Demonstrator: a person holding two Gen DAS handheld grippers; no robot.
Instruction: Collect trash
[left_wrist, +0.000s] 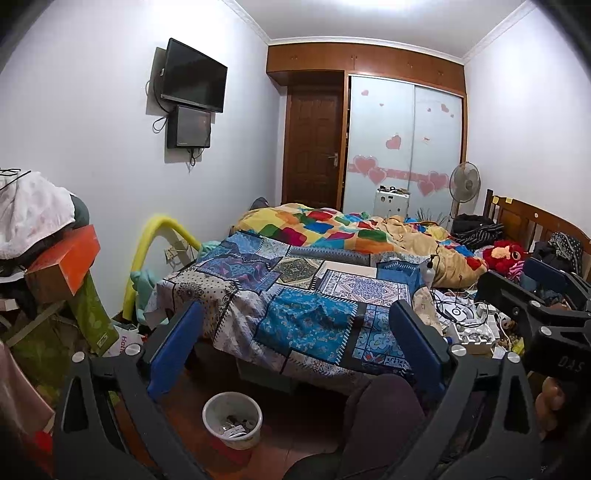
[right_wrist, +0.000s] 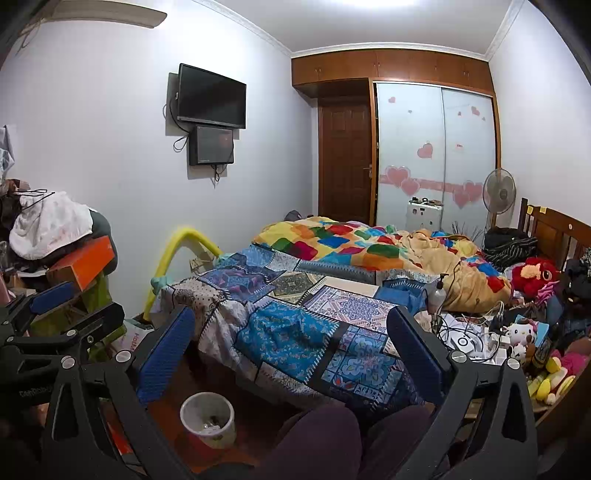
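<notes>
Clutter (left_wrist: 44, 266) piles up at the left wall. Right of it, on the floor before the bed (left_wrist: 295, 295), a white bin (left_wrist: 232, 419) holds scraps. Left gripper (left_wrist: 295, 350) and right gripper (right_wrist: 291, 354) both hover spread wide, holding nothing.

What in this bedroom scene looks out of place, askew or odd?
A tangle of white cables and chargers lies on the bed beside the blue patchwork bedspread, an odd place for electronics. The orange cardboard box sits tilted on a heap by the left wall. The white waste bin stands upright, nothing spilled around it.
</notes>
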